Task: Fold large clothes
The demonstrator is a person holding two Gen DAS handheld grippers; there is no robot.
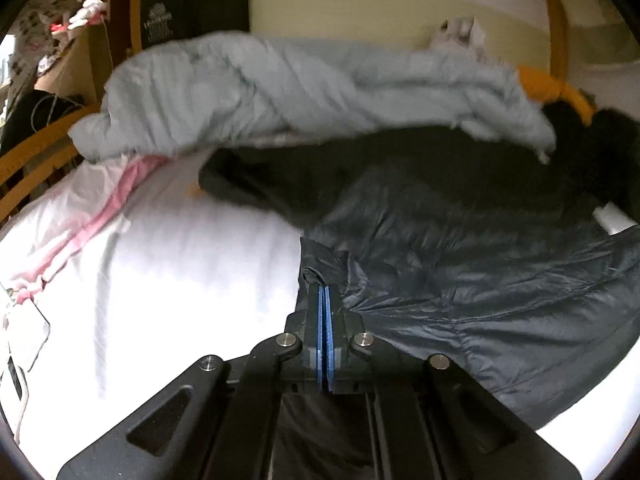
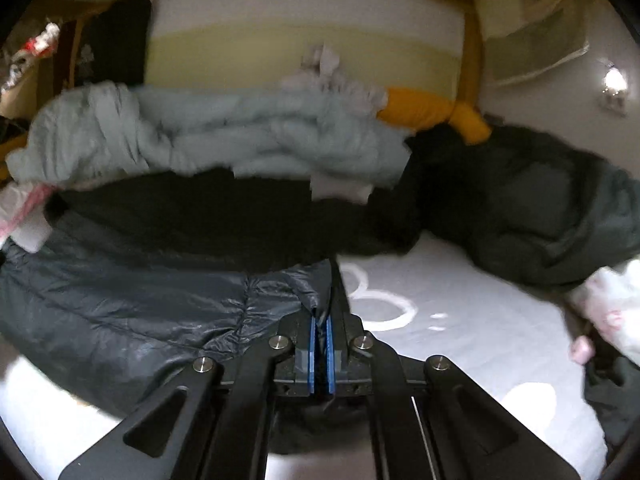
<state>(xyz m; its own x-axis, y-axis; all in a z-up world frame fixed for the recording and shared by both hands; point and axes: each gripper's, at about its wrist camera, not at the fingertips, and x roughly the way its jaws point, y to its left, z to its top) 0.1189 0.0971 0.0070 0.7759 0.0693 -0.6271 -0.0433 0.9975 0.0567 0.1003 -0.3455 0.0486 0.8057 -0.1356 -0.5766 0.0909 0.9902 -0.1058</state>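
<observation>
A dark navy puffer jacket (image 1: pixel 460 264) lies spread on the white bed sheet (image 1: pixel 180 280). My left gripper (image 1: pixel 323 292) is shut on the jacket's left edge, with fabric pinched between the blue pads. In the right wrist view the same jacket (image 2: pixel 132 304) lies to the left, and my right gripper (image 2: pixel 320 320) is shut on its right edge, with a fold of fabric between the pads. A black layer (image 2: pixel 208 220) of cloth lies just beyond the navy part.
A pale blue quilt (image 1: pixel 304 92) is bunched across the back of the bed. A yellow cloth (image 2: pixel 436 114) and a dark green garment (image 2: pixel 532 204) lie at the right. Pink-and-white fabric (image 1: pixel 92 216) lies left. A wooden bed frame (image 1: pixel 28 160) runs along the left side.
</observation>
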